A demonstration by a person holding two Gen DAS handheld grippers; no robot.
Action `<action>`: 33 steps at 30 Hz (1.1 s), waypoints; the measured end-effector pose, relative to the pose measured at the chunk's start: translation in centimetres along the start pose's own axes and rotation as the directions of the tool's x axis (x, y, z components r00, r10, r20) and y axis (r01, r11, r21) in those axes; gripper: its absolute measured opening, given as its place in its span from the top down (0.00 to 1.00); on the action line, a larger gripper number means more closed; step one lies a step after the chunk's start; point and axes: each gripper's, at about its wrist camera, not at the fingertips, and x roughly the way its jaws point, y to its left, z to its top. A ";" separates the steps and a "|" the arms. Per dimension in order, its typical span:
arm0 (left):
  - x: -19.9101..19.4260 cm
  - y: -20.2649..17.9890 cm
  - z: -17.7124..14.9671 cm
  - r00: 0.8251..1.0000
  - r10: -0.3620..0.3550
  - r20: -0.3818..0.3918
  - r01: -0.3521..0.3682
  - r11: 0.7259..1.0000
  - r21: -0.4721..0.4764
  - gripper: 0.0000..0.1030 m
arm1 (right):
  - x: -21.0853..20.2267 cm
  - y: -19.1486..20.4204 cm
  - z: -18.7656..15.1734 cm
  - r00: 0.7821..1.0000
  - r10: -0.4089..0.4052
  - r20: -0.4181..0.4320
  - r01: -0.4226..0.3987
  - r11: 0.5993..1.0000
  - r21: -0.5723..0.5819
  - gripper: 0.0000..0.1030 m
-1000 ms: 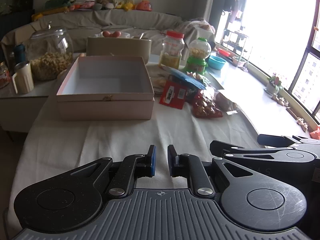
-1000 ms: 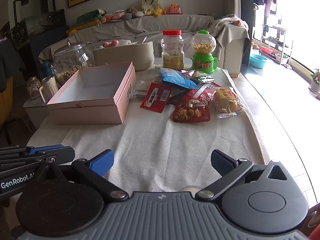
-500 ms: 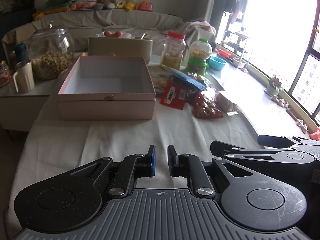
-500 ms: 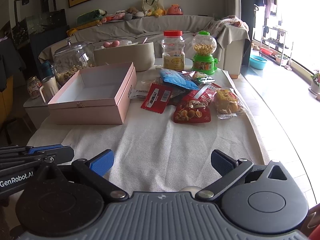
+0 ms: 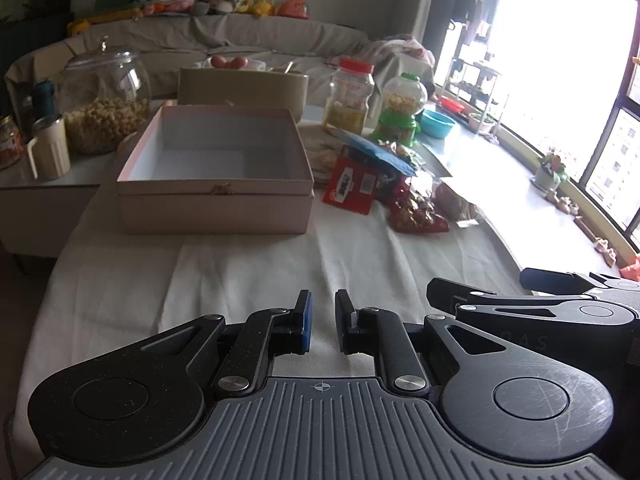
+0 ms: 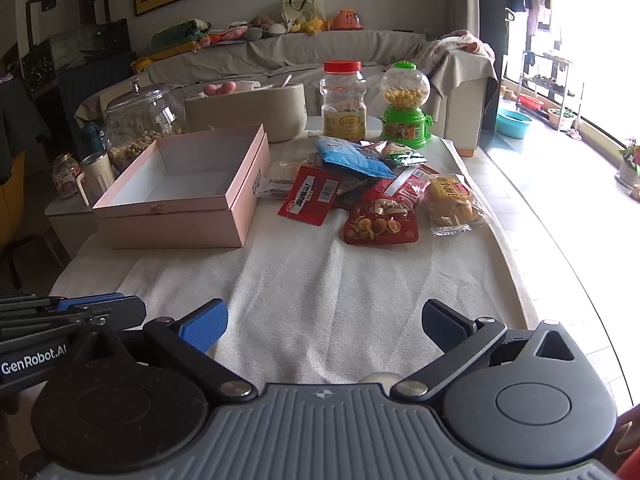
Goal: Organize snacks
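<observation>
An open, empty pink box point(image 5: 216, 212) point(image 6: 172, 224) stands on the white cloth at the far left. To its right lies a pile of snacks: a flat red packet point(image 6: 310, 196) point(image 5: 352, 190), a red bag of round snacks point(image 6: 380, 222) point(image 5: 416, 212), a yellow bun packet point(image 6: 450, 200), a blue packet point(image 6: 352, 158) and a green one point(image 6: 396, 154). My left gripper point(image 5: 322, 320) hovers over the near cloth, shut with nothing between its pads. My right gripper point(image 6: 324, 320) is beside it, open wide and empty. Both are well short of the snacks.
Behind the box are a glass jar of nuts point(image 6: 140, 124), a beige tub point(image 6: 244, 116), a red-lidded plastic jar point(image 6: 344, 100) and a green candy dispenser point(image 6: 404, 108). A mug point(image 6: 96, 176) sits on the side shelf at left. The table's curved edge point(image 6: 560, 248) runs along the right.
</observation>
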 end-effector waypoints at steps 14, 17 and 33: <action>4.3 2.7 1.0 0.999 -0.021 -0.034 0.018 0.996 -0.092 0.85 | 3.0 -1.4 -0.8 0.998 -0.005 0.059 0.007 0.999 -0.041 0.00; 6.3 3.9 1.7 0.990 -0.132 -0.041 0.126 0.985 -0.118 0.85 | 4.7 -2.4 -0.4 1.000 -0.011 0.027 0.012 0.999 -0.045 0.00; 10.9 6.0 4.0 0.954 -0.291 -0.065 0.284 0.953 -0.100 0.85 | 19.3 -4.2 14.5 0.999 0.036 0.036 -0.032 0.996 -0.088 0.00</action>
